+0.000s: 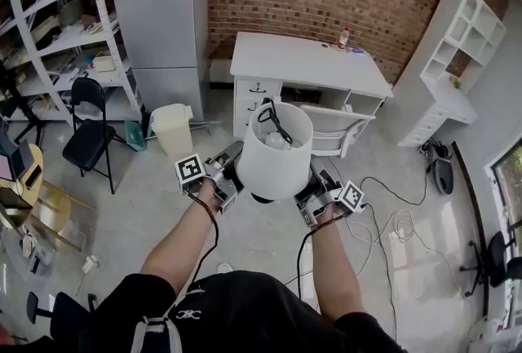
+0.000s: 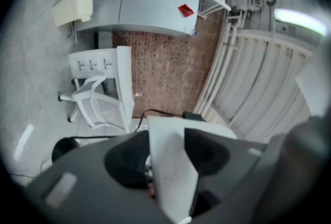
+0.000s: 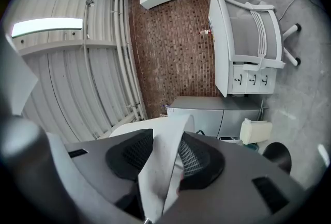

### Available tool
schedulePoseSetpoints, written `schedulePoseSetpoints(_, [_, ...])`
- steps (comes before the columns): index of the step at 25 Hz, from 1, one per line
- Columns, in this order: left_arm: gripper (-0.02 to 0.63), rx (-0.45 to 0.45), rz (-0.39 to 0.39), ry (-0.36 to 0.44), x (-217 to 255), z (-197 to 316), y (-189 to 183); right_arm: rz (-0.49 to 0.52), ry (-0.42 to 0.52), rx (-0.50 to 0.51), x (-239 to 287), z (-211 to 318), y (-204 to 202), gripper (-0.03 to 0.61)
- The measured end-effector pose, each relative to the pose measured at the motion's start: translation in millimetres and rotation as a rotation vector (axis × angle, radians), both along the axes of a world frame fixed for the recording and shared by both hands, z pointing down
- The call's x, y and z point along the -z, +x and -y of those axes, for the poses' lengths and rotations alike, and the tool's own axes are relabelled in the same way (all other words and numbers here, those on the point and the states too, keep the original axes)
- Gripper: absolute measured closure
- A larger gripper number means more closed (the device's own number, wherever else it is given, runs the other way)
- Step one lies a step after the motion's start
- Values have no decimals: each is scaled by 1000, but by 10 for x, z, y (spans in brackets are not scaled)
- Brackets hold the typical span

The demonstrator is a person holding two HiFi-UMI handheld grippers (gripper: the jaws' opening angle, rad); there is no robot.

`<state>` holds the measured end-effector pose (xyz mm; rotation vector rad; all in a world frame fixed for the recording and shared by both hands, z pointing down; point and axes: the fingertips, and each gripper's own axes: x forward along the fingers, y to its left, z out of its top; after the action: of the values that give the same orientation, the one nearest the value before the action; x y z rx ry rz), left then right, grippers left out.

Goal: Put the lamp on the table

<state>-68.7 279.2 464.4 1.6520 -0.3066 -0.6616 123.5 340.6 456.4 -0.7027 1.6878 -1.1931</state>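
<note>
The lamp (image 1: 277,152) has a white drum shade with a black cord coiled inside and a dark base showing below it. It hangs in the air between my two grippers, over the floor in front of the white table (image 1: 306,66). My left gripper (image 1: 231,174) is shut on the shade's left wall, my right gripper (image 1: 314,190) on its right wall. In the left gripper view the shade wall (image 2: 170,176) runs between the two dark pads of the left gripper (image 2: 168,155). The right gripper view likewise shows the shade wall (image 3: 155,181) pinched in the right gripper (image 3: 164,158).
A white swivel chair (image 1: 333,130) stands at the table's front. A small bottle (image 1: 343,37) sits on the tabletop's far edge. A grey fridge (image 1: 167,17), a cream bin (image 1: 173,129), a black folding chair (image 1: 88,139), shelving (image 1: 57,25) and floor cables (image 1: 391,221) surround me.
</note>
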Motion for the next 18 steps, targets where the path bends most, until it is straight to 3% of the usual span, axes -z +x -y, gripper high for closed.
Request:
schedulePoseSetpoints(12, [408,8,-14,-12,-100,195,-236,-26,-30,23,-45,191,-237,428])
schedulePoseSetpoints(18, [408,3,-29,-32,-100,625,-609,-43,-41,25,7,597,-611,426])
